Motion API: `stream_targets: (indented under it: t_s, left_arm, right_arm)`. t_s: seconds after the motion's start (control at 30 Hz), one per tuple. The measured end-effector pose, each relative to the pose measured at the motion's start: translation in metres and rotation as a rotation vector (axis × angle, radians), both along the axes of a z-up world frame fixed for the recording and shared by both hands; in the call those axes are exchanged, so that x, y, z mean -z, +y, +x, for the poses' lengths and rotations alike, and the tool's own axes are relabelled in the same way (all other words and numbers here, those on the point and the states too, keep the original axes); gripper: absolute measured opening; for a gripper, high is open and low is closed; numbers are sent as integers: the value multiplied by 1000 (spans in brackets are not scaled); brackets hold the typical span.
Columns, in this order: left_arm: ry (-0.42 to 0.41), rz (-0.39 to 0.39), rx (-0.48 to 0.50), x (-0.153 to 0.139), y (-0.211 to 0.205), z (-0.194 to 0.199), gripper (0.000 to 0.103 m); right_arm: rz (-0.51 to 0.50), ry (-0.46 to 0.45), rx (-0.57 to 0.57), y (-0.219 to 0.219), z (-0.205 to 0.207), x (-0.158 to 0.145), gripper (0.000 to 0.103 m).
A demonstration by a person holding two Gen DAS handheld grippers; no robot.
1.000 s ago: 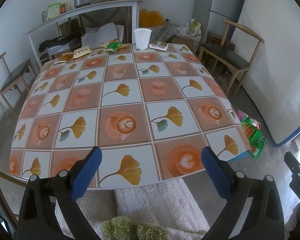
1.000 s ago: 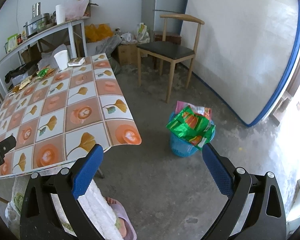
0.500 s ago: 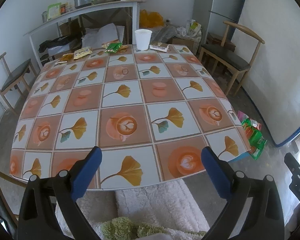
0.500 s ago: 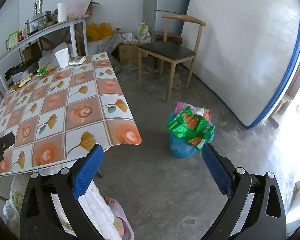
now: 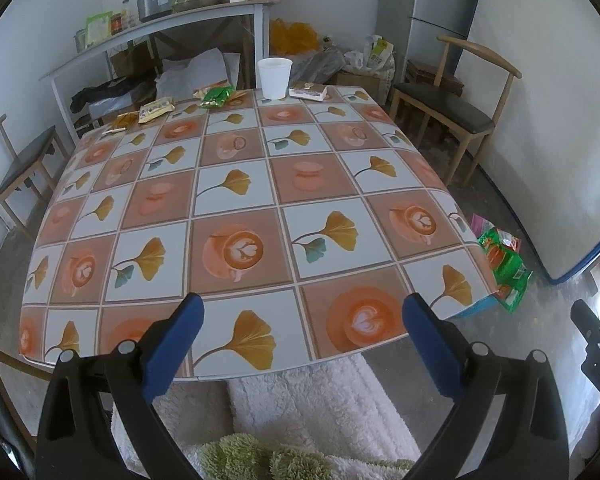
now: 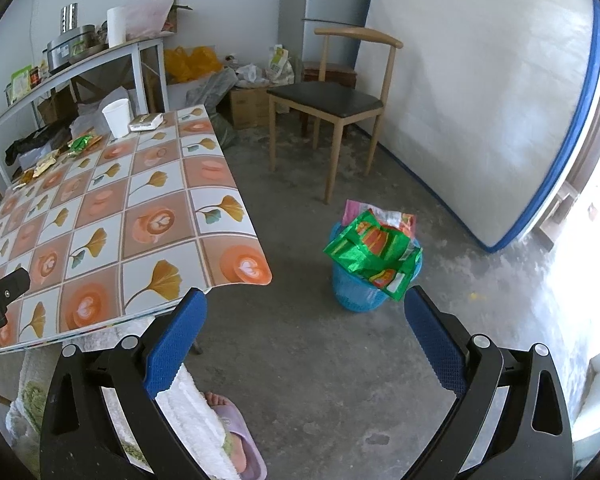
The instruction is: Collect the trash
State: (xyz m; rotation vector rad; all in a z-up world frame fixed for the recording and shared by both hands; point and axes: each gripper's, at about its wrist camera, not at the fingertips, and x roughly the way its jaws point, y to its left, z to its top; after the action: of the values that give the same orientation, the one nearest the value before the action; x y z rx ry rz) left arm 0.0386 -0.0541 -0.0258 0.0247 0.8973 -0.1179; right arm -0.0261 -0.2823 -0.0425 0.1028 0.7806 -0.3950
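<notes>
The crinkly green foil snack wrapper (image 5: 217,97) lies at the far edge of the desk (image 5: 236,184), with a yellow printed sachet (image 5: 156,105) and smaller orange-brown packets (image 5: 124,121) strung out to its left; a white paper cup (image 5: 275,78) and a flat white-and-brown packet (image 5: 308,91) sit to its right. All look light and limp, likely to slide on the glossy tablecloth, so a pinch on a raised, crumpled edge seems safest; the cup would crush easily and is best taken by its rim. The left hand-held gripper (image 5: 300,344) hangs over the near desk edge, jaws spread wide and empty, well apart from the litter. The right hand-held gripper (image 6: 304,332), equally wide and empty, points at the floor near the blue plastic mesh bin (image 6: 354,288), already overflowing with green wrappers.
</notes>
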Motion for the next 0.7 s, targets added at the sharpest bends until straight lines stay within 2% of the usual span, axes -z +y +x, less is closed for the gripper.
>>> stream_targets:
  t_s: [0.7]
  left_arm:
    - [-3,6,4,-2,-4,0,97]
  right_arm:
    - [25,31,-11,-1,0,4,95]
